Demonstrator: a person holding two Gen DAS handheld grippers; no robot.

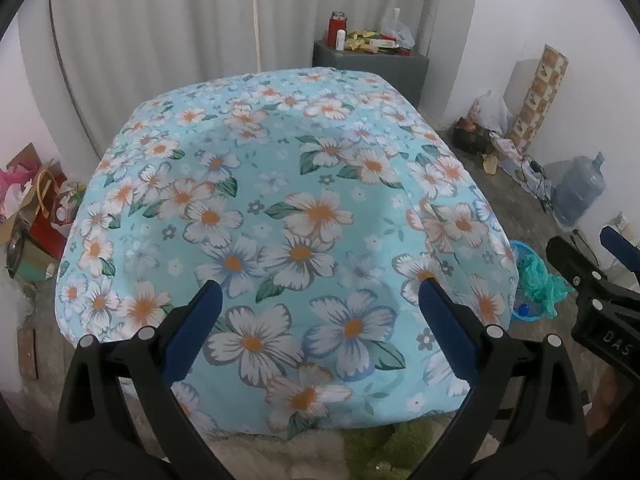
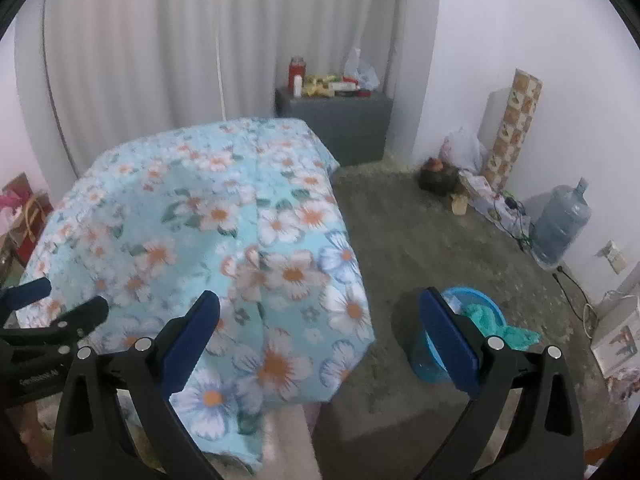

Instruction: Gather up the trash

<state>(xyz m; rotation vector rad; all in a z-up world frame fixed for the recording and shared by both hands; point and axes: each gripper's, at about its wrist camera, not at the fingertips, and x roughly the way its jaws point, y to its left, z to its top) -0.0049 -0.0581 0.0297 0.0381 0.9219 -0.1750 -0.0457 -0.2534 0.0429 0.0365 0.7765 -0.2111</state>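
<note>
Blue plastic bin [image 2: 460, 332] on the grey floor [image 2: 420, 240] just right of the bed, round, translucent, with crumpled teal stuff [image 2: 508, 330] spilling over its rim; in the left wrist view the same bin [image 1: 524, 276] peeking out past the bed's right edge, a small blue cap-like piece low against it, too small to make out. Left gripper [image 1: 320, 292] over the floral sheet [image 1: 280, 220], jaws spread wide, nothing between them. Right gripper [image 2: 320, 304] jaws wide too and empty, the right blue pad overlapping the bin's near side, the left pad over the sheet's corner. Light blue sheet with white, orange-centred flowers draped over the whole bed, hanging at the near corner. Beyond the bed a grey cabinet [image 2: 336, 120] with a red flask [image 2: 297, 67], a white bottle, packets and a clear bag on top. Against the right wall a patterned roll [image 2: 514, 128], a white plastic bag [image 2: 464, 148], a dark bundle, cables, and a large water jug [image 2: 562, 220]. On the left, red gift bags [image 1: 44, 200] and boxes, partly cut off by the frame. White curtain [image 1: 160, 32] behind. Right wrist view slightly blurred, the clutter along the wall hard to tell apart.
</note>
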